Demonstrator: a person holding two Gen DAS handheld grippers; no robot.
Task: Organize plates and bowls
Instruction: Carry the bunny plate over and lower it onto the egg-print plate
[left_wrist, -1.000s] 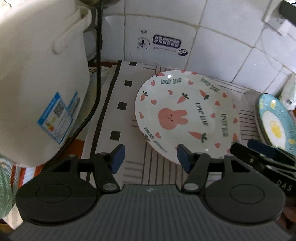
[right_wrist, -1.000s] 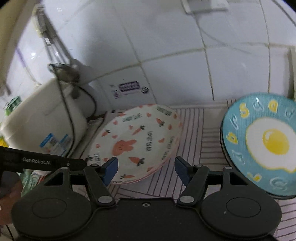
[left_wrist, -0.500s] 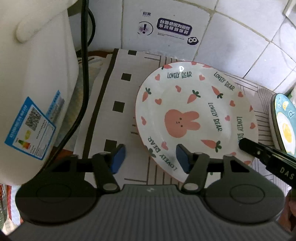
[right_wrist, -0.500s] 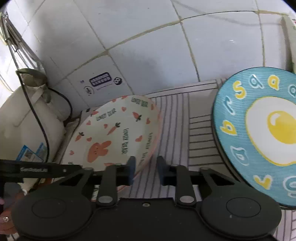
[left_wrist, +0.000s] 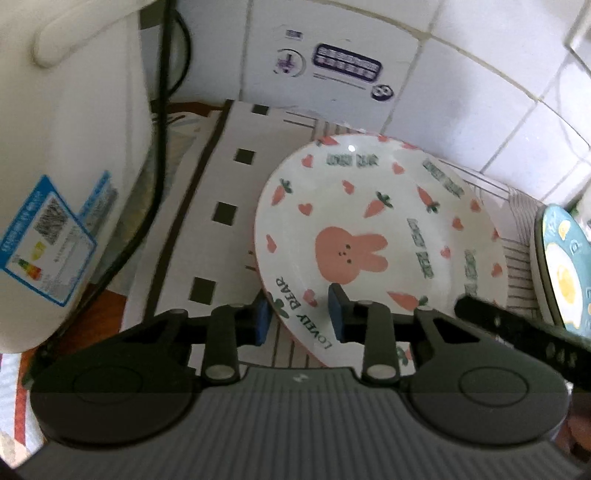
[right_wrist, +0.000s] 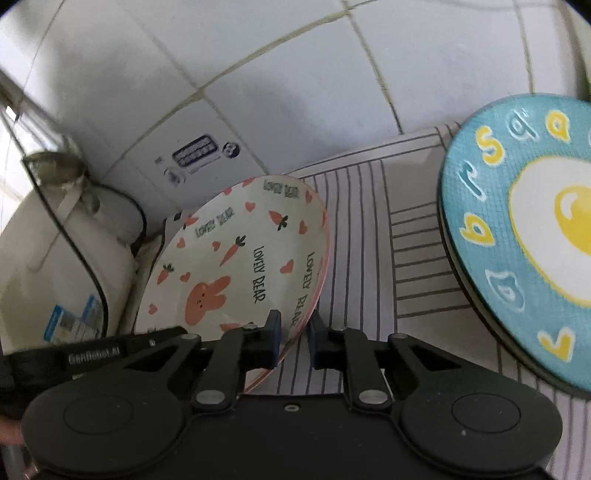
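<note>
A: Right tool (right_wrist: 293, 334) is pinched on the bunny plate (right_wrist: 236, 266) at its near-right rim. Left tool (left_wrist: 297, 319)?

B: Half-closed, straddling the plate's near-left rim (left_wrist: 295, 325); grip unclear. Both tools are at the plate's near edge.

A: Obstacles?

B: Egg plate (right_wrist: 524, 236) right of the bunny plate, white cooker (left_wrist: 55, 166) w/ cord left, tiled wall just behind. Striped mat (right_wrist: 369, 229) underneath.

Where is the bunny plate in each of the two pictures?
Left wrist view: the bunny plate fills the middle, its near rim between the left tool's fingers.
Right wrist view: the bunny plate sits left of the middle, its right rim gripped by the right tool.
Shared landmark: the purple wall sticker just behind the plate.
</note>
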